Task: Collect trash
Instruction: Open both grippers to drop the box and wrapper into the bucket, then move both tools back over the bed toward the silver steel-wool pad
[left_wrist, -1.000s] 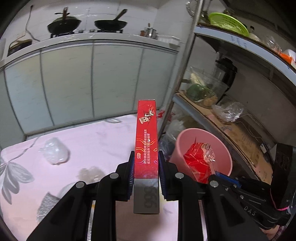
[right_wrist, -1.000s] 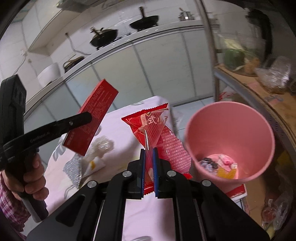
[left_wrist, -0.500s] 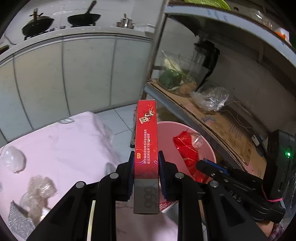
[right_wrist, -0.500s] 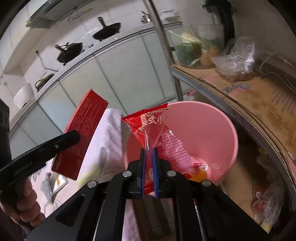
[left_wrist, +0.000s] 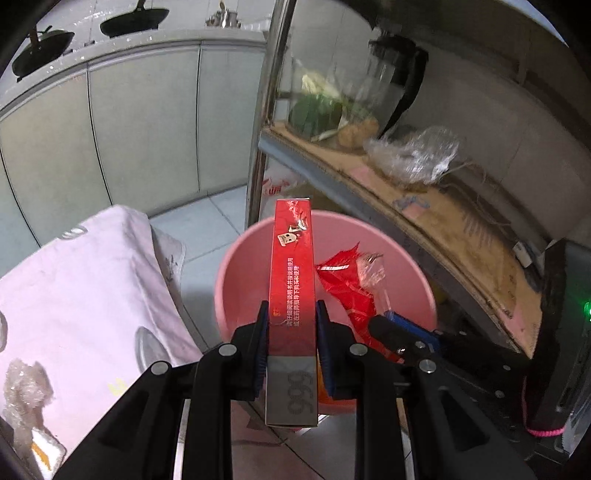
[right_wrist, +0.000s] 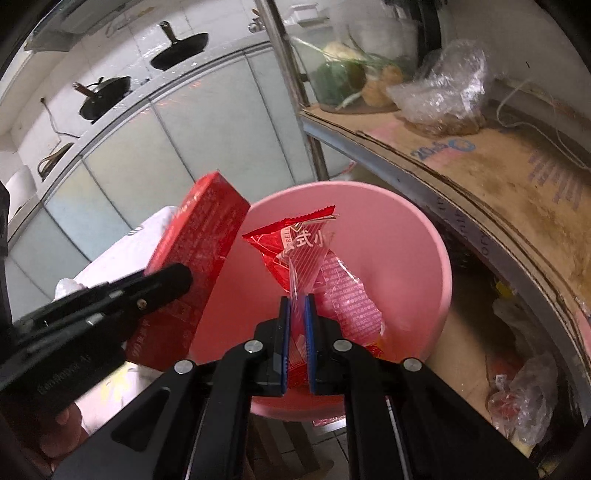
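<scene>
My left gripper (left_wrist: 291, 314) is shut on a long red box (left_wrist: 293, 258) with a grey end, held over the pink bin (left_wrist: 243, 266). The box also shows in the right wrist view (right_wrist: 199, 243). My right gripper (right_wrist: 296, 306) is shut on a red snack wrapper (right_wrist: 314, 258) and holds it above the pink bin's (right_wrist: 424, 251) opening. The wrapper also shows in the left wrist view (left_wrist: 351, 288), to the right of the box. Some trash lies at the bin's bottom, mostly hidden.
A table with a pink floral cloth (left_wrist: 81, 280) stands left of the bin, with crumpled plastic (left_wrist: 26, 384) on it. A metal shelf rack (right_wrist: 461, 147) lined with cardboard stands to the right, holding bags and vegetables. Plastic bags (right_wrist: 524, 398) lie under it.
Both grippers moved right from over the table to above the pink bin, still holding the box and the wrapper. The bin now fills the middle of both views.
</scene>
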